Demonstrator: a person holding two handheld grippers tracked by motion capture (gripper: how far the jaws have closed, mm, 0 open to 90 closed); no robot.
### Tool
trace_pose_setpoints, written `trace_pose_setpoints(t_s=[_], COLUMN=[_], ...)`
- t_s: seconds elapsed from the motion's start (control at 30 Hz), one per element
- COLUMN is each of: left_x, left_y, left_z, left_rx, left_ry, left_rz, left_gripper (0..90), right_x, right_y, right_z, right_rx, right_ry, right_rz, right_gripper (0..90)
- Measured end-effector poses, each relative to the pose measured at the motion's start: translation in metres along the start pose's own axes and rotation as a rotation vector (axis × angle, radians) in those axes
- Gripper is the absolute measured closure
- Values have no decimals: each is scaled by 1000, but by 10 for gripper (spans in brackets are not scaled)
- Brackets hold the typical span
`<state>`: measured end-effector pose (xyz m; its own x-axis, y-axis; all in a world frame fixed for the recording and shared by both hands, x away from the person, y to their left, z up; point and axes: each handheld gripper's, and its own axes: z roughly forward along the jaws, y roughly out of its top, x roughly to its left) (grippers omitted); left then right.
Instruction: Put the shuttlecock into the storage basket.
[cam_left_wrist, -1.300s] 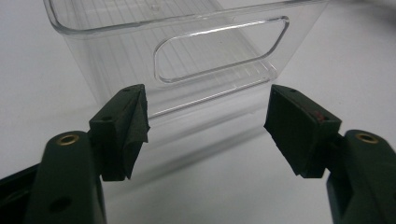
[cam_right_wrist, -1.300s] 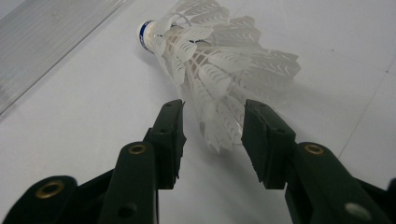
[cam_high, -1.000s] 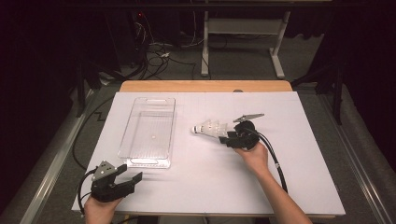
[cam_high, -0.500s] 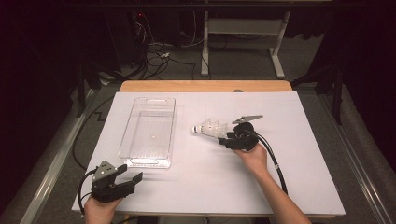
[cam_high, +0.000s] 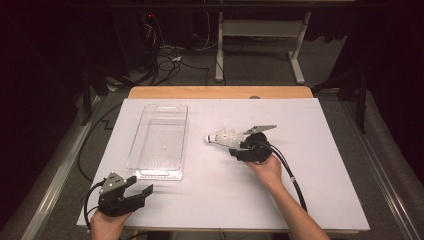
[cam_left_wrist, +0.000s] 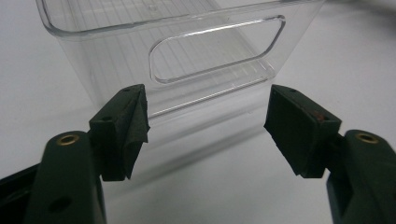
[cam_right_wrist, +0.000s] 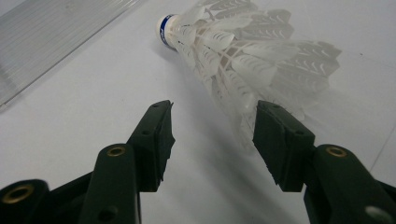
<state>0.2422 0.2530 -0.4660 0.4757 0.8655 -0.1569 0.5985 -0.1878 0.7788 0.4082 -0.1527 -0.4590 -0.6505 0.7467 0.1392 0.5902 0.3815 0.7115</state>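
White shuttlecock feathers behind fingers

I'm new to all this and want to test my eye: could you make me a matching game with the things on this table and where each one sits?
Things:
1. shuttlecock
2. clear bin
3. left gripper
4. right gripper

Places or states:
A. at the near left corner, jaws open
B. lying on its side mid-table
C. jaws open just behind the feathers
D. empty, left of centre

Pairs: 1-B, 2-D, 3-A, 4-C
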Motion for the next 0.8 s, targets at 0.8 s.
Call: trace_pose_setpoints(t_s=[0.8], left_x=[-1], left_y=[0], left_z=[-1], left_rx=[4], left_ry=[4], left_rz=[8], left_gripper=[310], right_x=[2], right_y=[15], right_z=[15], right_rx=[-8], right_ry=[-13], right_rz=[4], right_gripper=[491])
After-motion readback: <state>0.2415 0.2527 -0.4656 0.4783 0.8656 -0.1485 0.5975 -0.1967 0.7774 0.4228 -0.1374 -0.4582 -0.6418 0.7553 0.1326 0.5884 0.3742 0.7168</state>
